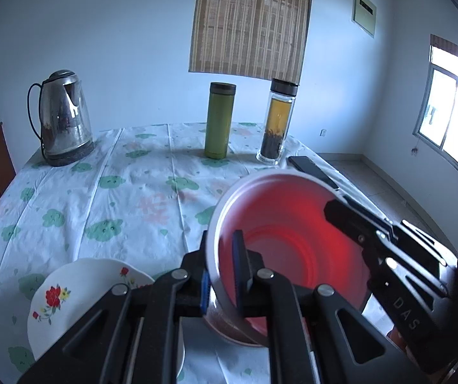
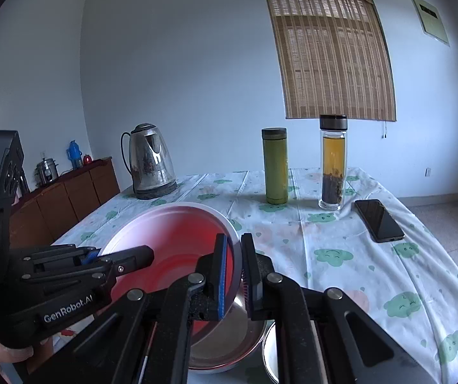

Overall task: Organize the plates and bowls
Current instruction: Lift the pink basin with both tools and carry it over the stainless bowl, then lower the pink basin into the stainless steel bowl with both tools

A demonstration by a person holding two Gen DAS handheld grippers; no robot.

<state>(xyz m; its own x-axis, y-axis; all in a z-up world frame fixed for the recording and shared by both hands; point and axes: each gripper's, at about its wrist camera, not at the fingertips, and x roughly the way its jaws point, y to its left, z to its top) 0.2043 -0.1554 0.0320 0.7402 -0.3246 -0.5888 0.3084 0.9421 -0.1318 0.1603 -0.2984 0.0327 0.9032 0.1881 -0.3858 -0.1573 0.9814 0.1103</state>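
Left wrist: both grippers (image 1: 224,267) (image 2: 233,272) clamp bowl (image 1: 293,224) rim.

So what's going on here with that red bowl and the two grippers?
A person is tidying dishes on a table, a gripper in each hand. Both the left gripper and the right gripper have their jaws shut on opposite sides of the rim of a red bowl, holding it tilted above the tablecloth. A flowered plate lies near the table's front edge. A kettle, two bottles and a phone stand apart, farther back.
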